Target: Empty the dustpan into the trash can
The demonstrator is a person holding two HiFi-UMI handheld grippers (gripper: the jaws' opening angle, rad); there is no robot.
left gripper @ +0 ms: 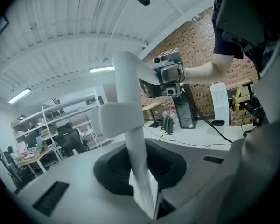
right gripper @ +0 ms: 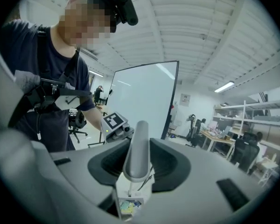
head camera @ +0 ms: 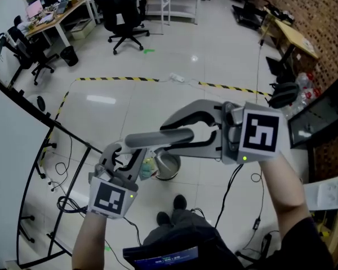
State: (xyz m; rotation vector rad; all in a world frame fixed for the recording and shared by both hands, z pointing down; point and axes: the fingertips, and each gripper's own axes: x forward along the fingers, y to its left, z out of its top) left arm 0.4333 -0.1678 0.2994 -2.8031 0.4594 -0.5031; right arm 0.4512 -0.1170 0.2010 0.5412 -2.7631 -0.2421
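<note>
I can read no word or number anywhere. My left cube (head camera: 110, 198) and right cube (head camera: 262, 134) carry only black-and-white square patterns; the print on the paper sheet (head camera: 328, 194) and the wall notice (right gripper: 184, 98) is too small.

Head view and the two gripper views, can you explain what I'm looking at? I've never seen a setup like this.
There is no robot: a person holds a two-jaw gripper in each hand. The head view comes from a camera on the person's head, looking down. The other two cameras ride on the grippers. The right gripper is closed on the dustpan's grey handle. The left gripper pinches the pan's thin white edge. Below them a metal trash can stands on the tiled floor.
</note>
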